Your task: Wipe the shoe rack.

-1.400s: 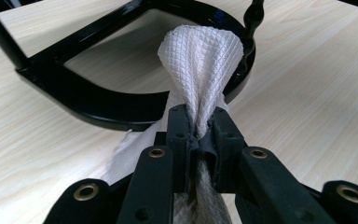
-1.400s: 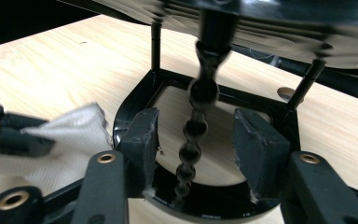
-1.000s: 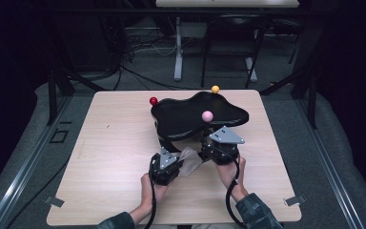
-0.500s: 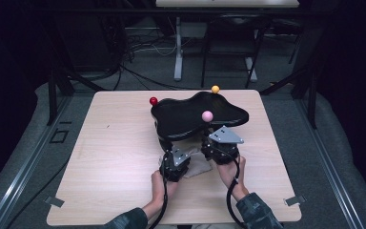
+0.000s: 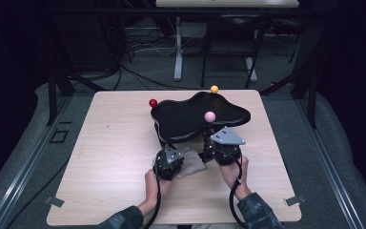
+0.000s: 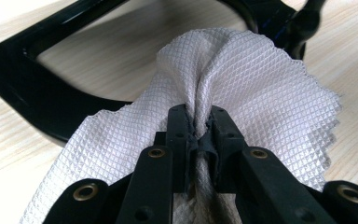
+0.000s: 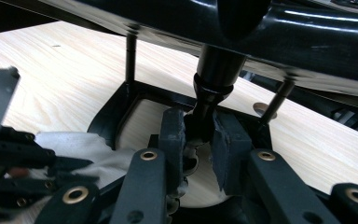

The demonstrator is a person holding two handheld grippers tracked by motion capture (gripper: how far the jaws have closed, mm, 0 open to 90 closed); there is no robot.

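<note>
My left gripper (image 6: 199, 122) pinches a bunched white quilted cloth (image 6: 242, 88), lying on the pale wooden table (image 5: 109, 143) just in front of the glossy black wavy-topped stand (image 5: 195, 119). My right gripper (image 7: 199, 128) clamps one of the stand's black posts (image 7: 209, 88), under the top.

Light wooden table (image 5: 109, 157); black stand (image 5: 198, 119) and white cloth (image 5: 190, 163) on it.
</note>
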